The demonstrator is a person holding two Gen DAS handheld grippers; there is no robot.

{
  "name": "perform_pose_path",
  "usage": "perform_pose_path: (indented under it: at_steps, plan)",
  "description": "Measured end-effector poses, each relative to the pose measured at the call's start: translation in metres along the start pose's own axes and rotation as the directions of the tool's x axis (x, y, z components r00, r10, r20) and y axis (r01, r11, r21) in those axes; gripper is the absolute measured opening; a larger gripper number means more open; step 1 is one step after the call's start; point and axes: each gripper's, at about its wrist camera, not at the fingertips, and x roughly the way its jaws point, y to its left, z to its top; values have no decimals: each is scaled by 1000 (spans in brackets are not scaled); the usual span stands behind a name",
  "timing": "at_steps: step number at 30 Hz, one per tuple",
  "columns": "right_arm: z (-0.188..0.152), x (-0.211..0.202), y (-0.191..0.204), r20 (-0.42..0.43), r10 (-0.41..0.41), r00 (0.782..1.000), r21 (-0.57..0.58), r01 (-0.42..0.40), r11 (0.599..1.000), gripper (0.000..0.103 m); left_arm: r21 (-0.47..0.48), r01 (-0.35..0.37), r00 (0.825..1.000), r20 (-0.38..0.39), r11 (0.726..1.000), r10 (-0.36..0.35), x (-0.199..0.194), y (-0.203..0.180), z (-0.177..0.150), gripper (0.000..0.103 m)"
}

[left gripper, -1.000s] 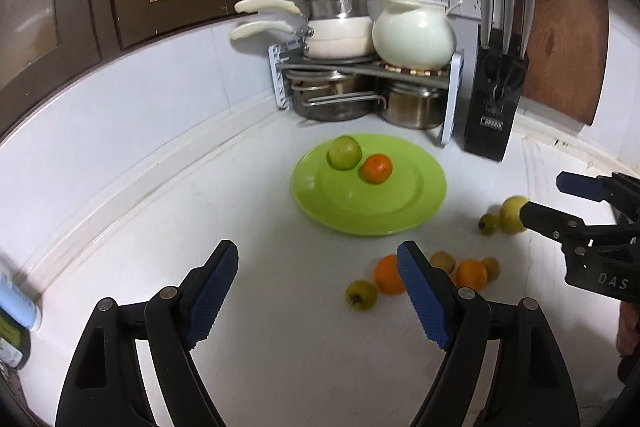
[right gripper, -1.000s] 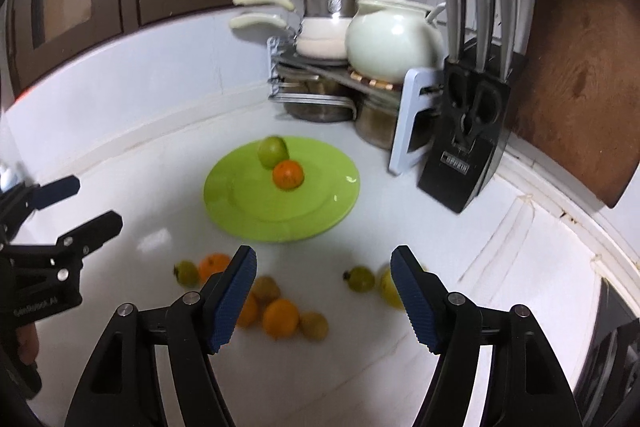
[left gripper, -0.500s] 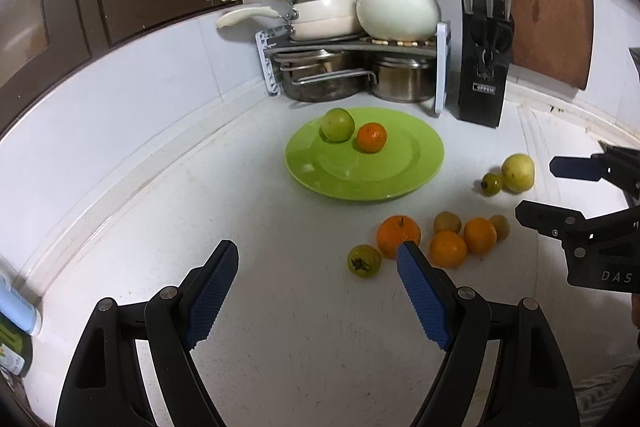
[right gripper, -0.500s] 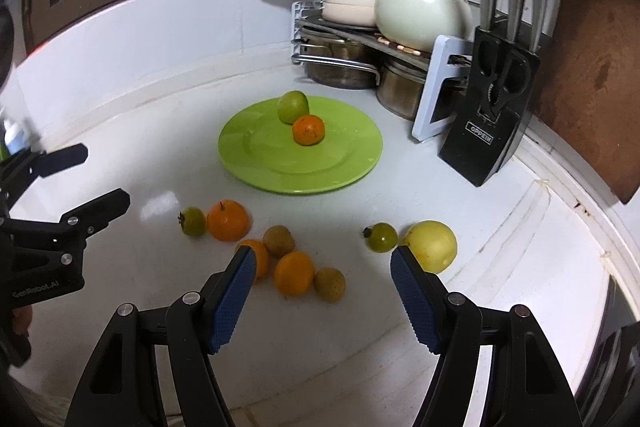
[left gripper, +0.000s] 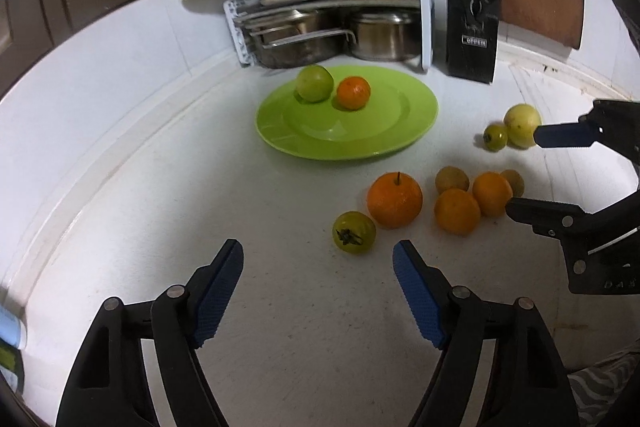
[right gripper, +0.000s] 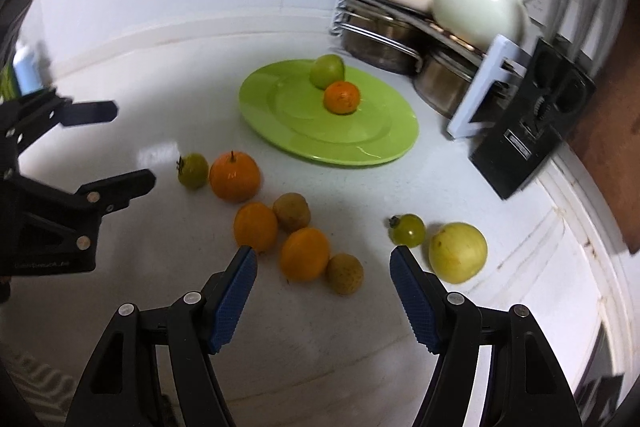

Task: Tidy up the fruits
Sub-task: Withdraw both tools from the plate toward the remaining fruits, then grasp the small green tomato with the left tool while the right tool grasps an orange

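So 2 fruits sit on the green plate point(left gripper: 348, 143) at 12 o'clock, 8 loose fruits point(right gripper: 304, 254) on white counter point(left gripper: 160, 187) in kitchen corner; left gripper point(left gripper: 318, 259) jaws just narrowing, right gripper point(right gripper: 323, 261) open, both empty.
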Motion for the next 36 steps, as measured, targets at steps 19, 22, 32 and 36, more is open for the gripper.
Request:
perform_pose_path:
  at_steps: [19,22,32,36]
  plan:
    - [6,27,7,-26,46,999,-138,-49,989,44,0,64,995,-76,998,-64,40,-8,6,58]
    - [6,28,7,-30,56,998,-140,-60,988,40,-8,72,994,-78,997,-72,42,-9,8,53]
    - [5,30,8,-42,65,997,-122,-70,990,35,-23,69,993,-97,997,-71,45,-10,7,30]
    - [5,27,4,-27,67,997,-102,-70,992,35,-40,69,993,-91,997,-73,41,-9,6,30]
